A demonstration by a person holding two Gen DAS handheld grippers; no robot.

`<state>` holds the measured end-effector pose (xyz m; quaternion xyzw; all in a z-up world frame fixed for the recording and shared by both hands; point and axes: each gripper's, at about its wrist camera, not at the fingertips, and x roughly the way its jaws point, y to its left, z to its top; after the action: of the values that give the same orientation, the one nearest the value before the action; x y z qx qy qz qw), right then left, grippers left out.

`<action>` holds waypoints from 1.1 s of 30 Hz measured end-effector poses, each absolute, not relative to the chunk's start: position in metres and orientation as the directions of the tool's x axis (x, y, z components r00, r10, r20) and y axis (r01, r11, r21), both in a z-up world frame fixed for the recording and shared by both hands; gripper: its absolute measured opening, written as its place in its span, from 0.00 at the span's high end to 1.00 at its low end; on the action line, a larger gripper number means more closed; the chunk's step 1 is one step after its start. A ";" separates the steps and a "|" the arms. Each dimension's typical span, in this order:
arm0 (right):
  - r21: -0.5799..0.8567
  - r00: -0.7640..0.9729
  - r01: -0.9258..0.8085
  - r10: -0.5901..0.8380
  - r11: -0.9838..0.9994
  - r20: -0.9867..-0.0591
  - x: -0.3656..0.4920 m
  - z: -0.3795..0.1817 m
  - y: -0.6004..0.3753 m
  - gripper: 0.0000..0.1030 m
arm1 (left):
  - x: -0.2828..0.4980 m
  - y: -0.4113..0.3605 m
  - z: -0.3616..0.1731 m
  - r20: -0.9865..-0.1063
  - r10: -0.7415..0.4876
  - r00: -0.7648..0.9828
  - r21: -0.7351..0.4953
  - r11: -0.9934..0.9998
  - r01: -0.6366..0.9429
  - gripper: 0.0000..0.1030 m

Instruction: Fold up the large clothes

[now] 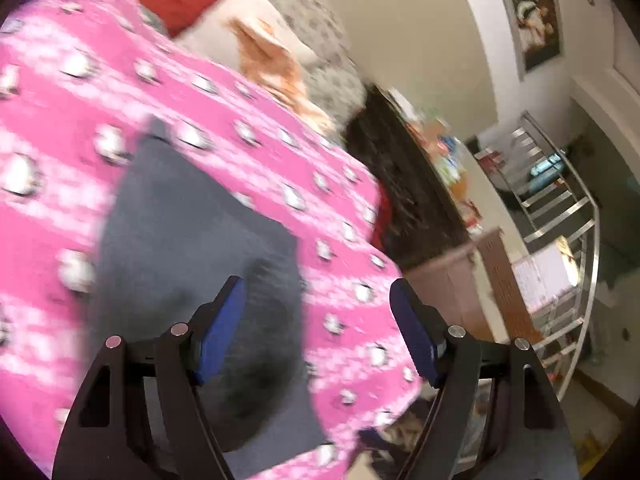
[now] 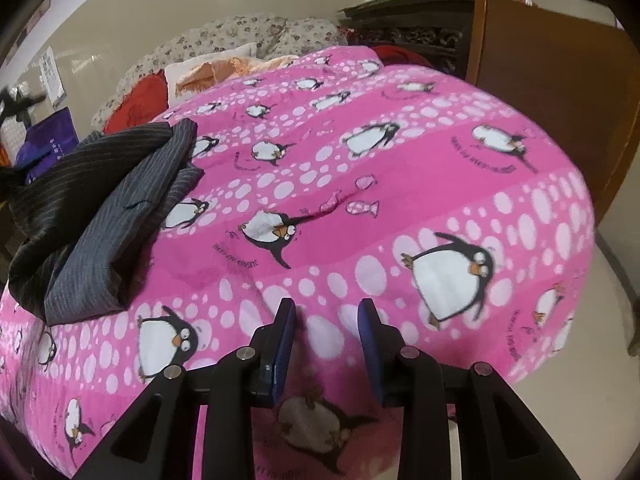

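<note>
Two grippers, both over the pink blanket (image 2: 360,200).

Left gripper (image 1: 316,320): jaws spread wide, nothing between the blue pads (image 1: 224,332). Directly past them lies grey cloth (image 1: 192,240) on the blanket; pads not touching it as far as the blurred view shows. Heavy motion blur in this view, so the penguin print reads as white blobs only.

Right gripper (image 2: 326,336): jaws part open, a narrow gap, nothing gripped. Tips hang just above the blanket's near edge; can't tell if they touch it.

Garment (image 2: 100,216): dark grey pinstriped cloth, loosely folded and bunched, on the blanket's left side in the right view, well apart from the right gripper.

Blanket: pink bands, white dots, cartoon penguins, small fish. Short curved black lettering beside several penguins; too small and upside down to read.

Beyond the blanket's far edge: red cushion (image 2: 136,100), white pillow (image 2: 208,64) with orange cloth (image 2: 224,70) on it, floral bedding (image 2: 240,36). Right of the blanket: brown wooden cabinet (image 2: 552,92).

Left view, right of the blanket: dark carved furniture (image 1: 404,168), metal rack (image 1: 560,220), framed picture (image 1: 534,24) on the wall. No brand or label legible anywhere.
</note>
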<state>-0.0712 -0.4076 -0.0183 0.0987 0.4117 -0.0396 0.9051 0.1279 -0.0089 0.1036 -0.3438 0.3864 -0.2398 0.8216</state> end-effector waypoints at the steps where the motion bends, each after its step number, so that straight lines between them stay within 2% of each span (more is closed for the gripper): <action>1: 0.133 0.669 0.142 0.004 0.981 -0.743 -0.074 -0.010 -0.404 0.71 | 0.124 0.004 0.098 -0.490 -0.634 0.598 -0.735 0.670 0.108 0.27; 5: 0.098 0.721 0.066 0.021 0.993 -0.692 -0.076 0.023 -0.380 0.71 | 0.098 0.055 0.052 -0.620 -0.503 0.602 -0.638 0.770 -0.013 0.27; 8: 0.091 0.750 0.011 0.052 0.996 -0.659 -0.070 0.044 -0.358 0.71 | 0.080 0.058 0.022 -0.661 -0.495 0.564 -0.629 0.775 -0.058 0.27; 11: 0.110 0.761 -0.044 0.105 0.993 -0.640 -0.058 0.060 -0.336 0.71 | 0.067 0.040 0.015 -0.642 -0.528 0.556 -0.626 0.780 0.017 0.27; 14: 0.199 0.766 -0.154 0.244 0.968 -0.595 -0.048 0.079 -0.313 0.71 | 0.065 0.016 0.015 -0.608 -0.608 0.510 -0.650 0.750 0.120 0.27; 16: 0.221 0.763 -0.218 0.307 0.951 -0.568 -0.044 0.090 -0.295 0.71 | 0.058 -0.013 0.018 -0.628 -0.625 0.463 -0.602 0.768 0.220 0.25; 18: 0.191 0.758 -0.246 0.312 0.950 -0.572 -0.039 0.092 -0.275 0.70 | 0.051 -0.033 0.020 -0.654 -0.586 0.477 -0.515 0.808 0.287 0.23; 19: 0.189 0.755 -0.254 0.317 0.948 -0.575 -0.038 0.092 -0.269 0.70 | 0.049 -0.036 0.018 -0.653 -0.588 0.476 -0.509 0.807 0.300 0.22; 21: 0.225 0.731 -0.288 0.365 0.931 -0.576 -0.031 0.091 -0.254 0.70 | 0.049 -0.030 0.016 -0.631 -0.614 0.473 -0.543 0.786 0.296 0.22; 24: 0.296 0.694 -0.360 0.466 0.885 -0.549 -0.015 0.097 -0.232 0.65 | 0.045 -0.013 0.019 -0.537 -0.689 0.486 -0.640 0.709 0.298 0.22; 27: 0.313 0.684 -0.433 0.535 0.845 -0.497 -0.002 0.110 -0.208 0.54 | 0.036 -0.003 0.021 -0.453 -0.744 0.490 -0.690 0.641 0.336 0.22; 29: 0.293 0.670 -0.484 0.564 0.825 -0.483 0.003 0.117 -0.193 0.33 | 0.032 -0.001 0.023 -0.416 -0.769 0.486 -0.710 0.608 0.355 0.22; 33: 0.303 0.617 -0.497 0.576 0.813 -0.536 0.017 0.105 -0.180 0.33 | 0.031 -0.002 0.030 -0.387 -0.791 0.474 -0.713 0.583 0.390 0.22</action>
<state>0.0175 -0.1801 0.1049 0.0624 0.3193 0.2990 0.8971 0.0314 -0.0024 0.0303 -0.2766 0.3620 -0.3634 0.8126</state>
